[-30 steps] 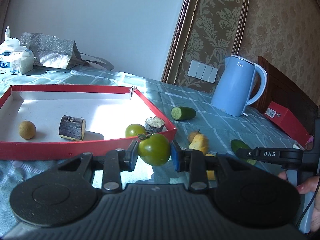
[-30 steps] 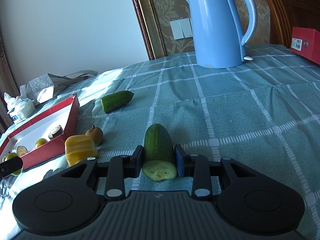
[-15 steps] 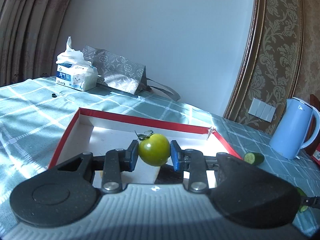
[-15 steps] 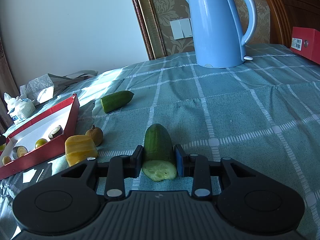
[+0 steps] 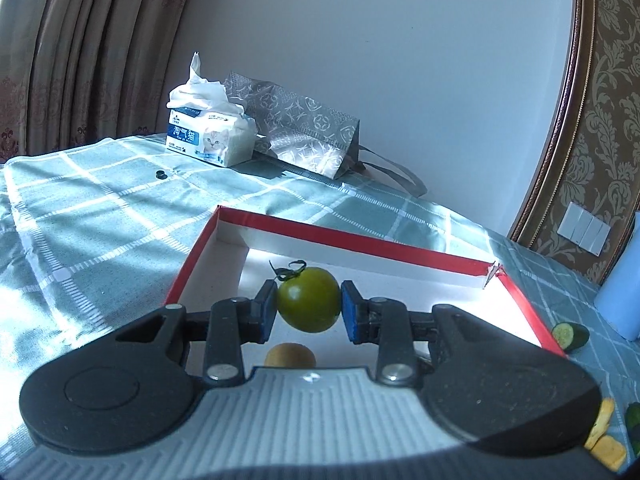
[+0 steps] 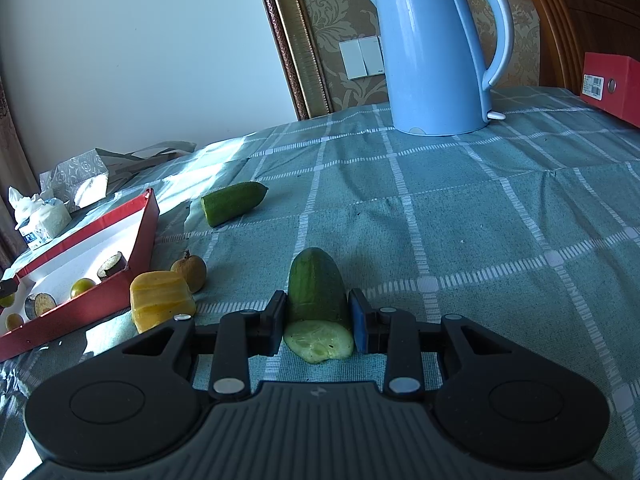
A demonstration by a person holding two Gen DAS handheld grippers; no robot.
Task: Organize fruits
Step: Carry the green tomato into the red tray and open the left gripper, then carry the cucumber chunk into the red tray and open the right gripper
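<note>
My left gripper (image 5: 308, 314) is shut on a green tomato (image 5: 309, 298) with a curled stem, held above the white floor of the red-rimmed tray (image 5: 360, 242). A small brown round fruit (image 5: 290, 356) lies in the tray just below the tomato. My right gripper (image 6: 318, 320) is shut on a cucumber half (image 6: 316, 288), cut face toward the camera, low over the checked tablecloth. In the right wrist view the tray (image 6: 142, 236) stands at the left and holds a small green tomato (image 6: 82, 286) and two dark eggplant pieces (image 6: 112, 265).
A second cucumber piece (image 6: 234, 202), a yellow cut fruit (image 6: 160, 299) and a brown fruit (image 6: 190, 272) lie on the cloth beside the tray. A blue kettle (image 6: 436, 52) stands at the back, a red box (image 6: 610, 84) far right. A tissue pack (image 5: 210, 136) and grey bag (image 5: 304, 134) stand beyond the tray.
My left gripper has carried the green tomato leftward from the tray's near right corner to over the tray's middle, turning toward the tissue pack. The right gripper and cucumber half have not moved.
</note>
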